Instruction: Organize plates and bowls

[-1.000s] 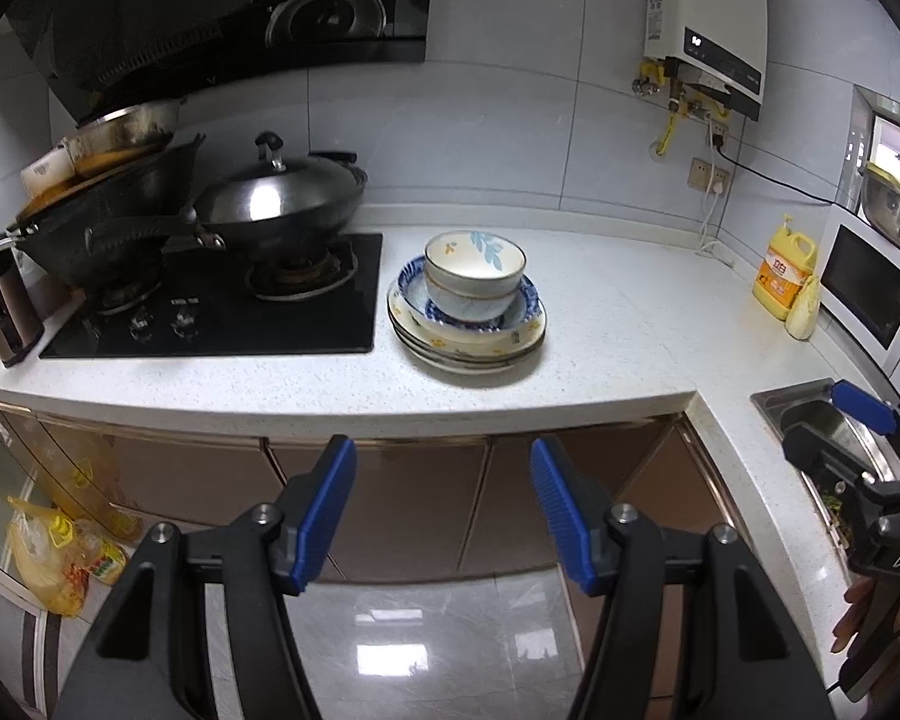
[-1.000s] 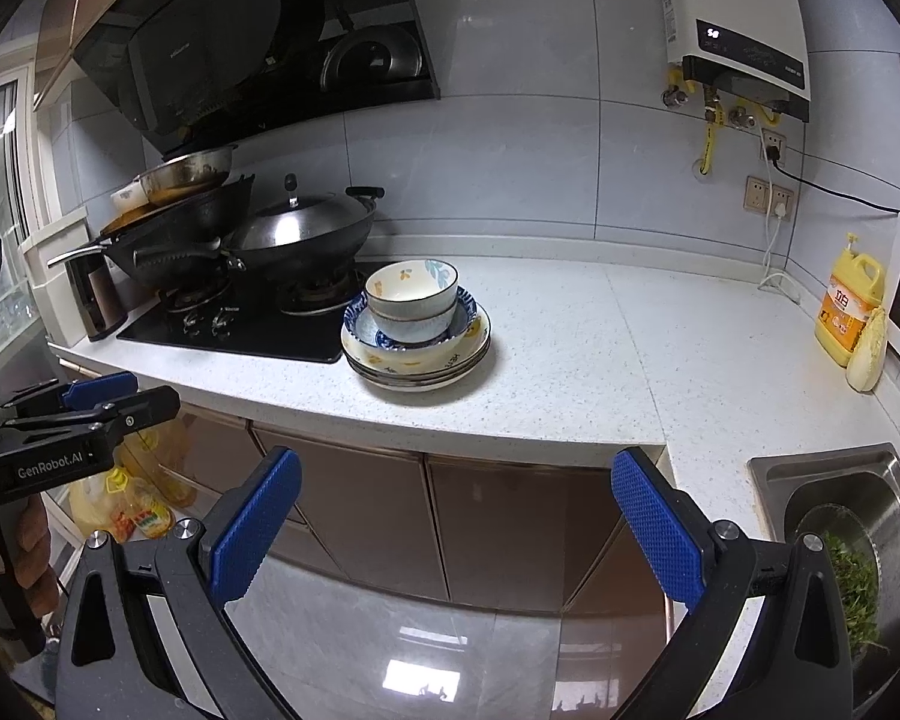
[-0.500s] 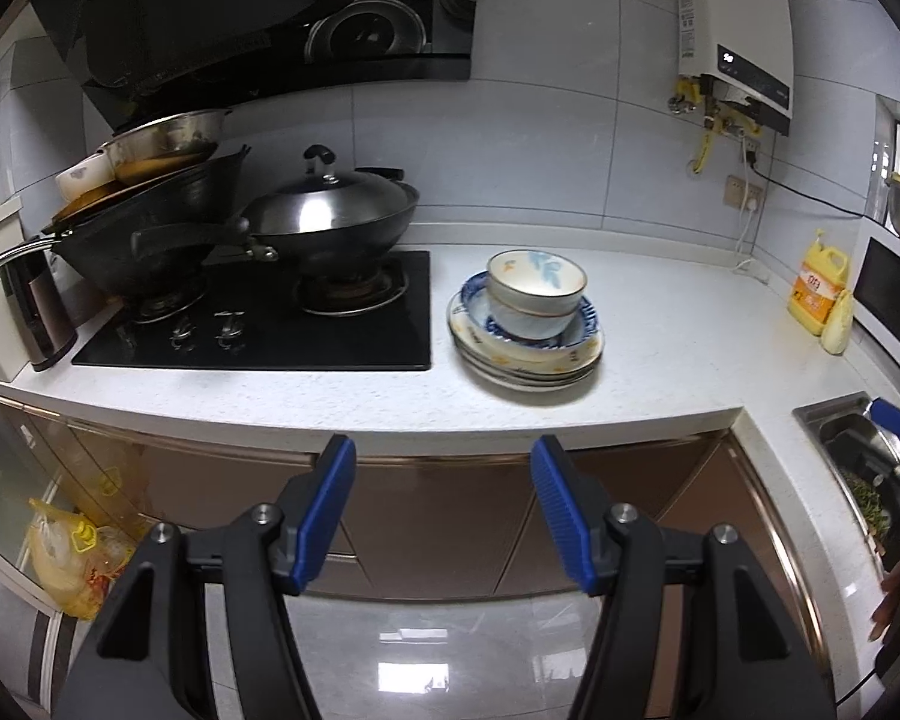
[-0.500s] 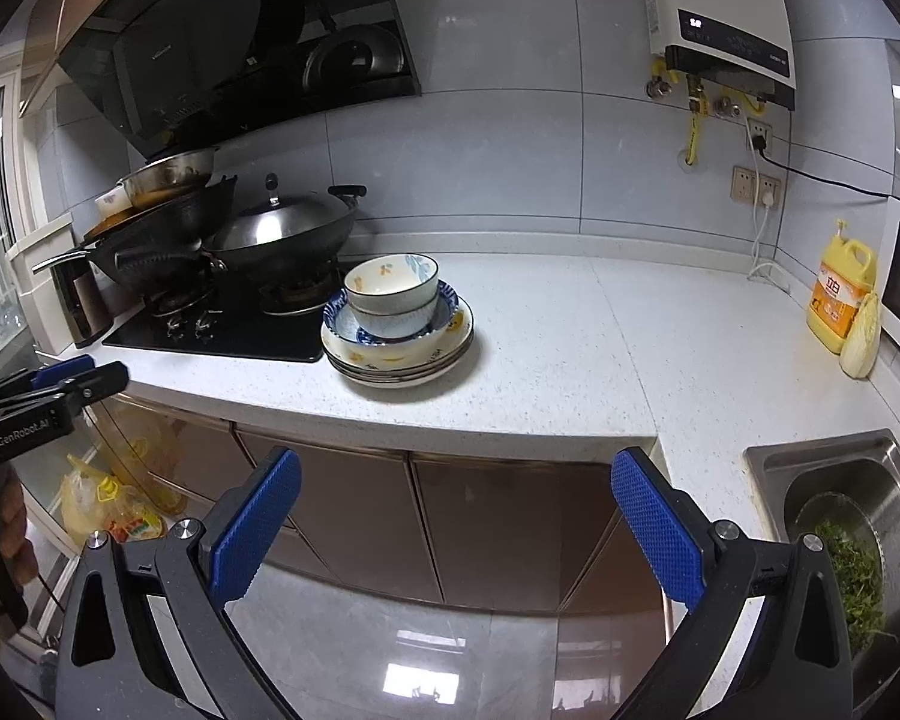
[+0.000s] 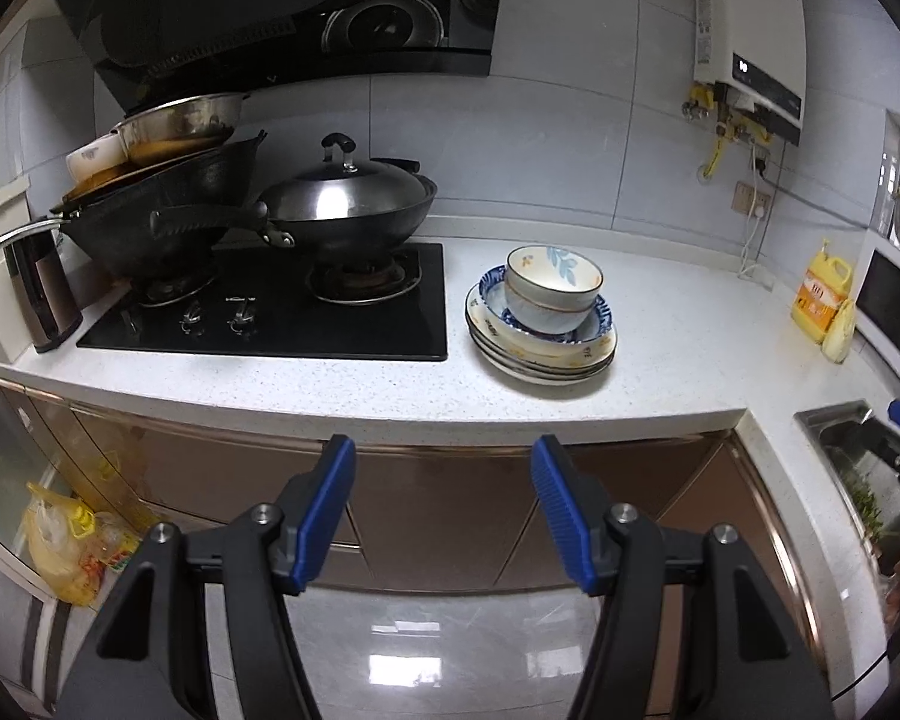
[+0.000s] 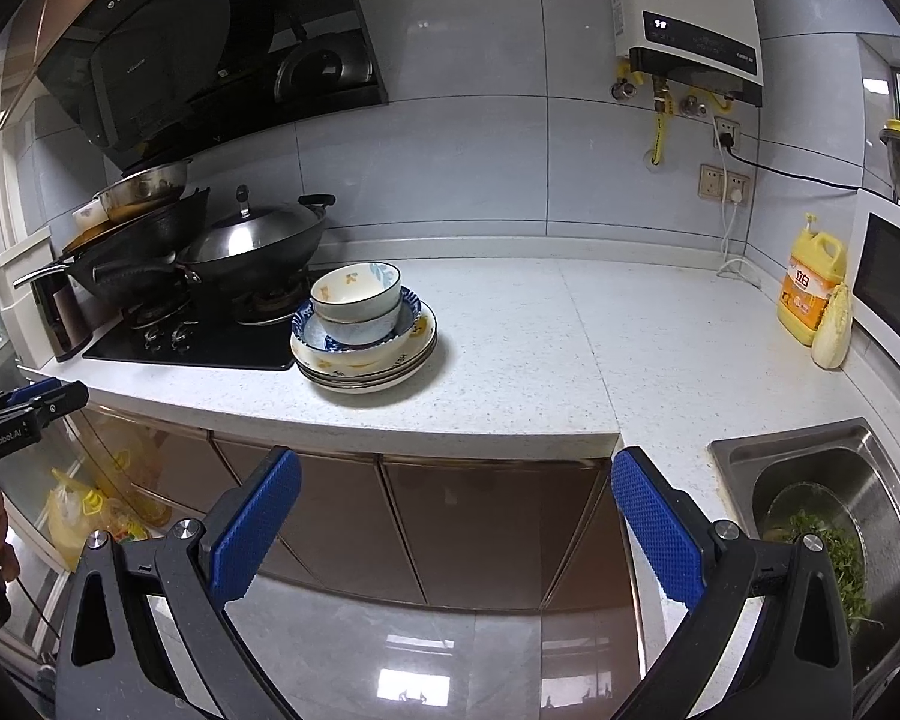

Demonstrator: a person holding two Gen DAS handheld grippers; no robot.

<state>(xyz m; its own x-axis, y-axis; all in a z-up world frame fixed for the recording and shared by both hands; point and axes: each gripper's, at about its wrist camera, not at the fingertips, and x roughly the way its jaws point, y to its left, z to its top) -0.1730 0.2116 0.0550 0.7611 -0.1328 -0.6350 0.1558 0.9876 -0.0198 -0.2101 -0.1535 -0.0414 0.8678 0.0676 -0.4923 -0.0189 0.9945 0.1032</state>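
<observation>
On the white speckled stone countertop, just right of the black glass gas hob, sits the stack: a cream ceramic bowl with blue leaf print nested in a blue-patterned shallow bowl, both on a pile of cream plates with yellow motifs. Stack stands nearer the counter's front edge than the back wall, upright, nothing touching it. Same bowl and plates show in the right view.

My left gripper: blue ribbed pads spread moderately, nothing between them, hovering over the floor in front of the brown cabinet doors, well short of the counter edge. My right gripper: pads spread wide, empty, likewise below and in front of the counter's inner corner.

Lidded dark steel wok on the hob's right burner, second black wok on the left one with pans piled in it. Stainless sink at the right edge holds greens. Yellow detergent bottle in the back right corner.
</observation>
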